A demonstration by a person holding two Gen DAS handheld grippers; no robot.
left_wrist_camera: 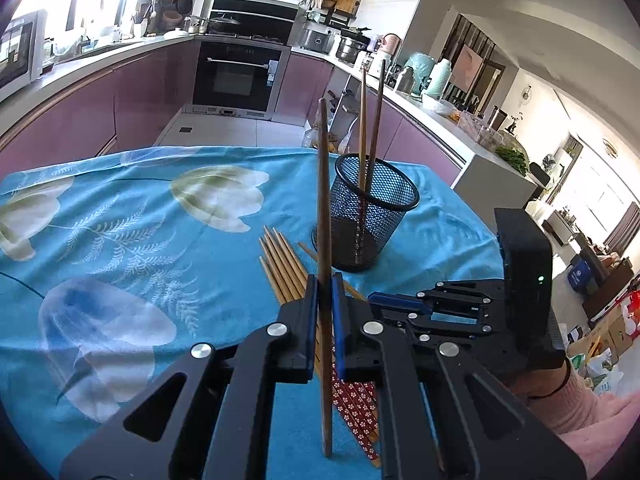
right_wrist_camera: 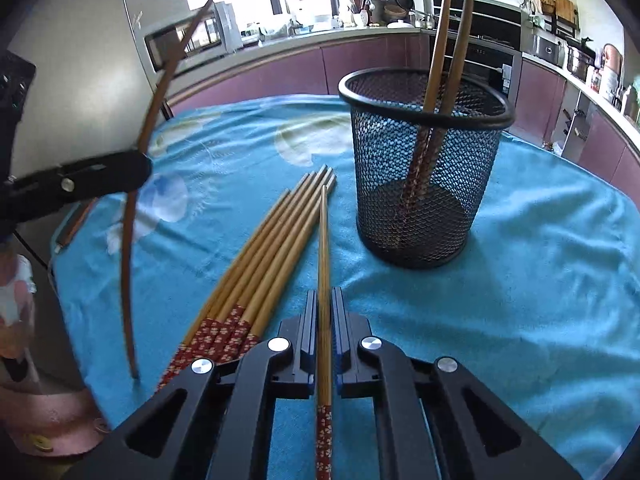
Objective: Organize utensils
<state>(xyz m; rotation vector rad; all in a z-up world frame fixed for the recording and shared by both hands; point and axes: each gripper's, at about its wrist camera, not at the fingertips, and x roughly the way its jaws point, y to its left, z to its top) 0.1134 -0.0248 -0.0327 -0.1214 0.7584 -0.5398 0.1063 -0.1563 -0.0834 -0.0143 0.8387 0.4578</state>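
Both claws are gripping 1 chopstick each: left gripper the dark chopstick, right gripper a bamboo chopstick; next, dropping them into the mesh holder.

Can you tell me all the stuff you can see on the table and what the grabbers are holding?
mesh cup: one, black, upright on the tablecloth.
chopsticks in the cup: two, brown, leaning against the rim.
loose chopsticks: about six, light wood with red flowered ends, lying side by side left of the cup.
dark chopstick: one, dark brown, upright in the left gripper.
light chopstick: one, light wood with a red flowered end, in the right gripper, pointing forward.
tablecloth: one, blue with pale flowers, covering the table.
kitchen counters: purple cabinets, behind the table.
oven: one, black, far back.
left gripper: black, shut on the dark chopstick.
right gripper: black, shut on the light chopstick.
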